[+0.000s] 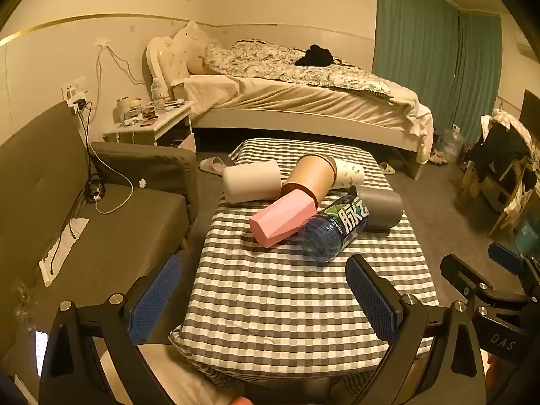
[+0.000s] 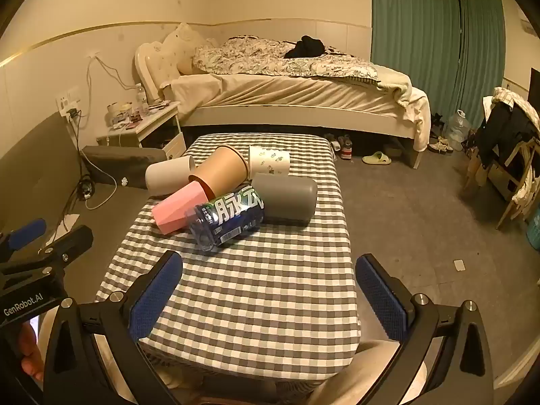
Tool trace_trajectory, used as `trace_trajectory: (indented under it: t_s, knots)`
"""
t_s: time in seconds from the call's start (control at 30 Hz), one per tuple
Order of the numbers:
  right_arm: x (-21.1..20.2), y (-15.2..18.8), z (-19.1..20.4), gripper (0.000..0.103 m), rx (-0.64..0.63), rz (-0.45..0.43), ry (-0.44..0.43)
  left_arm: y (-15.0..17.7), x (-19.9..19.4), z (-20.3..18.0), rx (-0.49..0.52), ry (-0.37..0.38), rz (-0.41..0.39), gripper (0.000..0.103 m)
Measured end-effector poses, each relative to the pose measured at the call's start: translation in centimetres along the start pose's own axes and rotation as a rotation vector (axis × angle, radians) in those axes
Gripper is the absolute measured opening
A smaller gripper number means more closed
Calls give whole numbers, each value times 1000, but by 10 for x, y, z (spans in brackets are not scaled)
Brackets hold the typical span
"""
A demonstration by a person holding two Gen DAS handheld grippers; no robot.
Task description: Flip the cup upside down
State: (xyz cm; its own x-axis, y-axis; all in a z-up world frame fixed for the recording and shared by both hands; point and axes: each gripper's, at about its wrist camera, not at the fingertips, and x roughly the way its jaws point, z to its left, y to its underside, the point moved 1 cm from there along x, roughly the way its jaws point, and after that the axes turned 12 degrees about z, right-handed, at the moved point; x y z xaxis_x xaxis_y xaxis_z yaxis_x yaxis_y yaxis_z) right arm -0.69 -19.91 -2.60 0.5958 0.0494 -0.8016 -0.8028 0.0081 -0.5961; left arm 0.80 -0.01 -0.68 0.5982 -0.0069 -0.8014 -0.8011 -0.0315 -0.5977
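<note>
Several cups lie on their sides in a heap on the checked table [image 1: 287, 303] [image 2: 243, 303]: a white cup [image 1: 251, 182] [image 2: 167, 175], a brown paper cup [image 1: 310, 177] [image 2: 221, 170], a flower-print cup [image 1: 349, 173] [image 2: 270, 160], a pink faceted cup [image 1: 281, 219] [image 2: 177, 209], a grey cup [image 1: 383, 207] [image 2: 287, 197] and a cut blue bottle cup [image 1: 332, 233] [image 2: 226, 221]. My left gripper [image 1: 263, 297] is open and empty, short of the heap. My right gripper [image 2: 268, 295] is open and empty, also short of it.
A grey sofa [image 1: 84, 229] stands left of the table with cables on it. A bedside table [image 1: 152, 125] and a bed [image 1: 303, 94] are behind. A chair with clothes [image 2: 506, 155] stands at the right. Slippers [image 2: 376, 158] lie on the floor.
</note>
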Motion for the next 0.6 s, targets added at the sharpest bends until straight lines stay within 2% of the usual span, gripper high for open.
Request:
trace_trajectory:
  t_s: [0.17,0.6]
  knots:
    - [0,0,0,103,1,-6,-2,-1,0,1,-2,17,-8,101]
    - [-1,3,6,103,2,-3,-11,-1,-2,4,-1,5,-15,101]
